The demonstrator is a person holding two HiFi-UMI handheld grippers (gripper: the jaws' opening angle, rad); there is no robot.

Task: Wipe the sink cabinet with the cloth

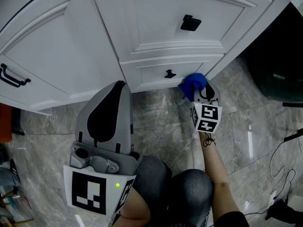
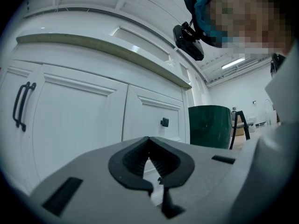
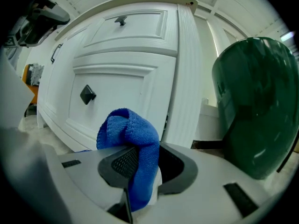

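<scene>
your right hand-held gripper (image 3: 140, 168) clamped the blue cloth (image 3: 132, 130) by the sink cabinet's (image 1: 156, 41) bottom drawer (image 1: 154, 73); your left hand-held gripper (image 2: 152, 164) had its jaws together, empty; most wiping seemed left to do.

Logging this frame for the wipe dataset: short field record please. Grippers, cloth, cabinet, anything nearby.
sink cabinet: white, black handles and knobs
blue cloth: bunched, by the right end of the lower drawer; contact unclear
right gripper: shut on the blue cloth
left gripper: jaws together, nothing between them, held low facing the cabinet doors
green bin: right of the cabinet
floor: grey marble-look tile
</scene>
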